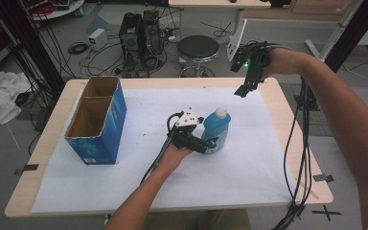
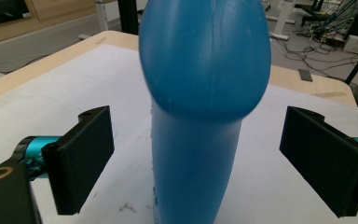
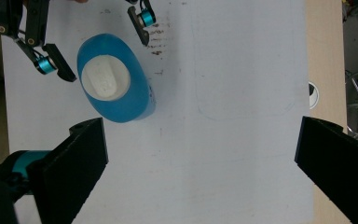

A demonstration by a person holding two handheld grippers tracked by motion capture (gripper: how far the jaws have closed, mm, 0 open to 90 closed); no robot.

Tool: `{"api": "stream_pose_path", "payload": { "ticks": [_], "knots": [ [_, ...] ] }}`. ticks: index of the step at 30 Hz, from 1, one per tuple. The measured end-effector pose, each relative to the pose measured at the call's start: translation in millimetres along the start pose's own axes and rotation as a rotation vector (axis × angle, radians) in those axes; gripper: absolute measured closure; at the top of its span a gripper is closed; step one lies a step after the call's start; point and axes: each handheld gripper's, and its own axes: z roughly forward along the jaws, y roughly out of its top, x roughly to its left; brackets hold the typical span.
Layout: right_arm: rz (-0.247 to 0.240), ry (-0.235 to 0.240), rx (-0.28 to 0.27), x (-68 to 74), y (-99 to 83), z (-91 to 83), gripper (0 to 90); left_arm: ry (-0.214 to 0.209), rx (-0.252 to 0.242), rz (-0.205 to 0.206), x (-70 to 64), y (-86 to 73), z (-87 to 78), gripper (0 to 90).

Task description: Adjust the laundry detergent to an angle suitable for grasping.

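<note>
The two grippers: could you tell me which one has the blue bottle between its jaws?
The left gripper: its open jaws flank the blue bottle. The right gripper hangs raised above the table's far side.

two handheld tools, black-bodied. left gripper (image 1: 210, 142) topped by a grey three-cornered plate (image 1: 188, 118) with dark screws; flat black rectangular pads (image 2: 81, 158), teal cylinders (image 2: 35, 148) behind them, a brass-ringed hole on the linkage. right gripper (image 1: 243, 89) showing a green light, black cables (image 1: 301, 143) trailing down. forearms bare, no sleeves.
</note>
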Motion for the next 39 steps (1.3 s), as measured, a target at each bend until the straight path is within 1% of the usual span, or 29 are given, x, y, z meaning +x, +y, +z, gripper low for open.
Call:
{"api": "stream_pose_path", "payload": {
  "ticks": [2,4,5,7,10,12,18,19,21,22,24,25,26,28,30,31,32,33,35,36,37,39],
  "knots": [
    [0.005,-0.002,-0.009,0.6,-0.1,0.9,1.4,0.002,-0.01,-0.009,-1.3,1.5,7.4,9.8],
    [-0.001,-0.002,-0.009,0.6,-0.2,0.5,1.4,0.002,-0.007,-0.001,-0.7,1.8,8.5,9.8],
    [-0.001,-0.002,-0.009,0.6,-0.2,0.5,1.4,0.006,-0.019,-0.009,-1.4,1.6,10.7,9.9],
    [-0.002,-0.003,-0.004,0.8,-0.3,-0.7,1.4,0.005,-0.011,-0.013,-1.0,1.4,13.1,9.8],
    [-0.001,-0.005,-0.014,1.0,-0.8,-1.6,1.4,0.008,0.001,-0.01,0.3,1.1,16.1,9.8],
    [-0.007,-0.006,-0.018,0.3,-1.2,-2.1,1.4,0.01,-0.017,-0.031,-0.6,0.7,21.6,9.8],
    [-0.005,-0.008,-0.014,0.4,-2.2,-3.5,1.4,0.009,-0.012,-0.026,-1.7,1.2,26.7,9.8],
    [-0.003,-0.012,-0.015,0.4,-2.4,-3.7,1.4,0.008,-0.023,-0.035,-2.8,1.1,28.9,9.8],
    [0.004,-0.011,-0.018,0.9,-2.4,-3.6,1.4,0.014,-0.028,-0.038,-2.9,0.6,29.8,9.8],
    [0.002,-0.01,-0.014,0.8,-2.0,-3.8,1.4,0.016,-0.034,-0.056,-2.2,-0.2,31.0,9.8],
    [-0.003,-0.009,-0.017,0.6,-1.6,-3.8,1.4,0.018,-0.037,-0.057,-1.1,-0.6,30.9,9.8],
    [-0.003,-0.009,-0.017,0.6,-1.6,-3.8,1.4,0.018,-0.044,-0.058,-0.6,-0.6,30.5,9.8],
    [-0.006,-0.01,-0.017,0.5,-1.4,-3.8,1.4,0.021,-0.064,-0.075,-1.9,-0.3,30.6,9.8],
    [-0.001,-0.01,-0.02,1.0,-1.0,-3.8,1.4,0.023,-0.077,-0.071,-2.7,0.2,30.5,9.9],
    [-0.001,-0.012,-0.022,0.7,-1.2,-3.9,1.4,0.021,-0.079,-0.07,-2.9,0.0,31.1,9.9],
    [0.014,-0.014,-0.02,1.5,-1.3,-4.4,1.4,0.017,-0.067,-0.059,-2.1,-0.3,30.7,9.9],
    [0.0,-0.013,-0.026,0.6,-1.1,-4.2,1.4,0.016,-0.081,-0.071,-2.7,-0.7,32.2,9.9],
    [-0.002,-0.011,-0.024,0.5,-1.0,-4.5,1.4,0.018,-0.078,-0.071,-2.7,-1.0,32.5,9.9],
    [0.005,-0.014,-0.036,1.4,-1.3,-4.6,1.4,0.024,-0.09,-0.078,-2.7,-2.6,33.6,9.9],
    [0.005,-0.014,-0.036,1.4,-1.3,-4.6,1.4,0.024,-0.09,-0.078,-2.7,-2.6,33.6,10.0],
    [0.0,-0.015,-0.024,0.9,-1.2,-5.8,1.4,0.026,-0.091,-0.079,-3.8,-3.6,35.1,9.9],
    [-0.001,-0.018,-0.029,0.7,-1.9,-5.7,1.4,0.024,-0.087,-0.074,-5.5,-4.7,36.8,10.0]
  ]
}}
